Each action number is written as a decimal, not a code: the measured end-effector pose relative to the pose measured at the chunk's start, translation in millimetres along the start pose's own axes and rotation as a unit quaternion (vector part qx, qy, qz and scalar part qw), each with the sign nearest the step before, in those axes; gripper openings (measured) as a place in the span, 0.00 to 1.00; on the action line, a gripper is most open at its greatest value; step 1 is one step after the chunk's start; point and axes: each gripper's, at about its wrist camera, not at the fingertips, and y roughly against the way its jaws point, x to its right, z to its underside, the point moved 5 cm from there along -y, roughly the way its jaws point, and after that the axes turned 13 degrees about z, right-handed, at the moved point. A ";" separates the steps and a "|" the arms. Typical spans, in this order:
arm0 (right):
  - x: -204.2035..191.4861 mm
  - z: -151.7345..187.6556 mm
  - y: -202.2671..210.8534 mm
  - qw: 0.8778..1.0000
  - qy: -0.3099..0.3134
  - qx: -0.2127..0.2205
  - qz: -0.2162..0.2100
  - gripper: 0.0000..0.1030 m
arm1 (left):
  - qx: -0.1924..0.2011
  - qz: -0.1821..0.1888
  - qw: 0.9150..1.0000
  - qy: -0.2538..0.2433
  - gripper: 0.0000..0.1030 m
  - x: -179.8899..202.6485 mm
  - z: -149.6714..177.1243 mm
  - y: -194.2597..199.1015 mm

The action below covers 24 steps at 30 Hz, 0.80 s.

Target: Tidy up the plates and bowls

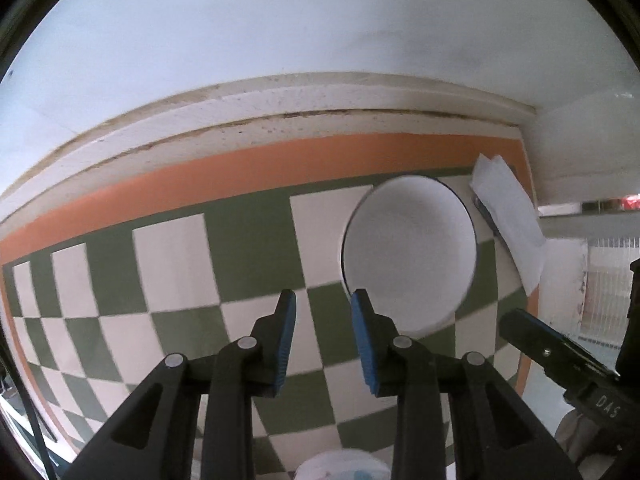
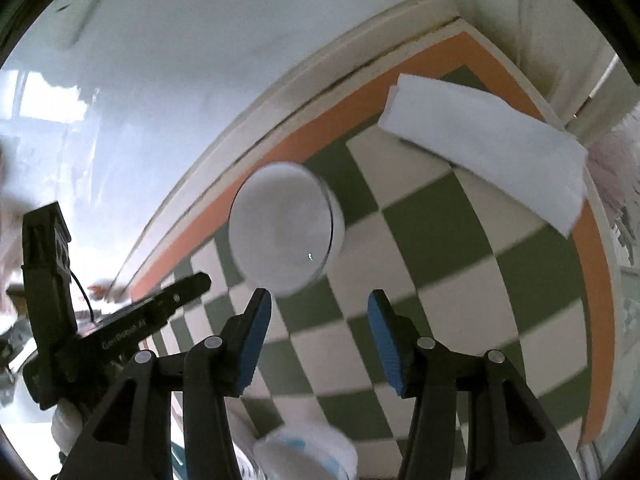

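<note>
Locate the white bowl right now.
The white bowl sits on the green-and-white checkered mat, toward its far right corner near the orange border, just left of the folded white paper. In the right wrist view it lies ahead-left of the fingers.

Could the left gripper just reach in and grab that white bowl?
Probably yes. The left gripper is open, and the white bowl sits just ahead on the checkered cloth with nothing between them.
</note>
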 end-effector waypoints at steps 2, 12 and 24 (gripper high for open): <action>-4.3 -12.3 -13.7 1.000 0.003 -0.008 0.006 0.52 | -0.011 0.000 1.000 0.007 0.26 -4.2 -8.3 -10.5; -12.4 -39.9 -65.7 0.998 0.005 -0.038 0.039 0.16 | -0.040 0.003 0.999 -0.026 0.08 1.9 -22.2 -50.0; -13.7 -32.4 -55.9 0.998 0.016 -0.023 0.061 0.08 | -0.029 0.003 0.998 -0.051 0.07 17.4 -6.8 -39.1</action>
